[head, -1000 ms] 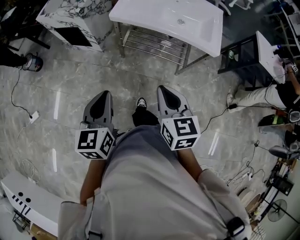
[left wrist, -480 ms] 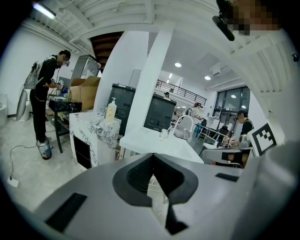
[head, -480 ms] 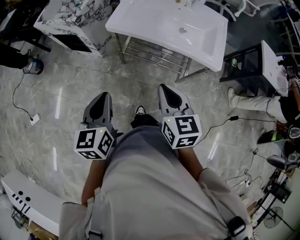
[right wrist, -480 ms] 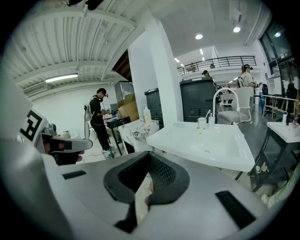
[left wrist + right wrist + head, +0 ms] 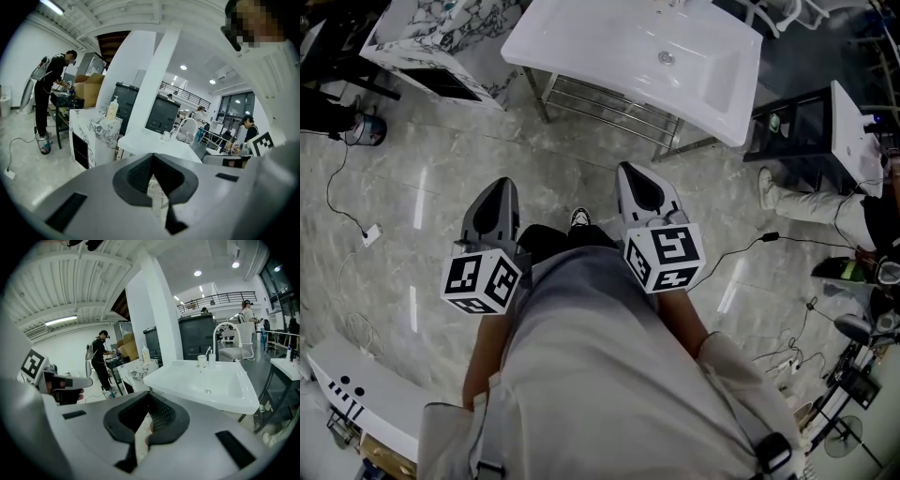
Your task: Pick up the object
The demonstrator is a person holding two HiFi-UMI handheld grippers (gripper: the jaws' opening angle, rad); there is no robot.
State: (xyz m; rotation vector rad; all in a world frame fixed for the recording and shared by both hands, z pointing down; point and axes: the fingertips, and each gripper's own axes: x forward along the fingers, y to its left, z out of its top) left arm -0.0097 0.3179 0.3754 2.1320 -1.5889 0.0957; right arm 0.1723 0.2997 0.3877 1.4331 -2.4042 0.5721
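1. Head view: the left tongs [image 5: 495, 192] and right tongs [image 5: 633, 178] are both held out over the grey tiled floor [image 5: 441, 169], well short of the white sink [image 5: 581, 42] on its metal rack. Cables [image 5: 337, 202] trail across the floor, so I'd watch my feet.
2. Left gripper view: the left tongs [image 5: 152, 158] are pressed together with nothing in them. A marble cabinet [image 5: 93, 131] stands just beside the sink [image 5: 150, 143].
3. Right gripper view: the right tongs [image 5: 149, 401] are closed too, and empty. Honestly can't tell which object is meant; a small cup [image 5: 201, 361] sits at the sink's back edge. I'd get closer, spread the tongs early, then come in level.
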